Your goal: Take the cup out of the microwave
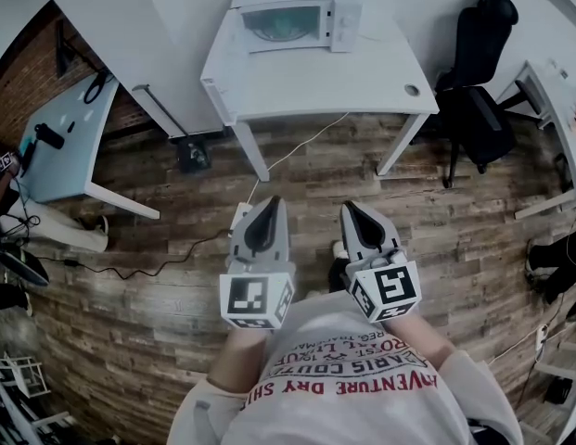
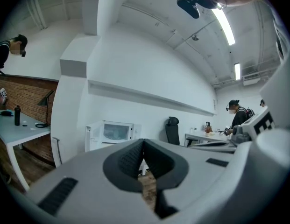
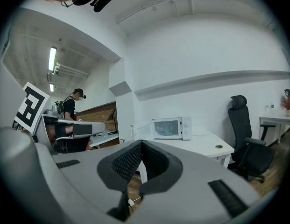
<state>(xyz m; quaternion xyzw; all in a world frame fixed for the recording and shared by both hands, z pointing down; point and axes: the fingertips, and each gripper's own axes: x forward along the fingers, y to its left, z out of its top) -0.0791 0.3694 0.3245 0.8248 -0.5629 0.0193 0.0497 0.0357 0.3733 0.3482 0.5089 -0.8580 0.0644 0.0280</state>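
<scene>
A white microwave stands at the back of a white table, far ahead of me. It also shows small in the left gripper view and in the right gripper view, where a pale panel sticks out at its left side, perhaps its door. No cup can be made out behind its window. My left gripper and right gripper hover side by side over the wooden floor, well short of the table. Both are shut and hold nothing; the dark pads meet at the tips of the left and the right.
A black office chair stands right of the table. A pale blue desk is at the left and another white desk at the right. A cable runs from the table across the floor. A person stands at a far desk.
</scene>
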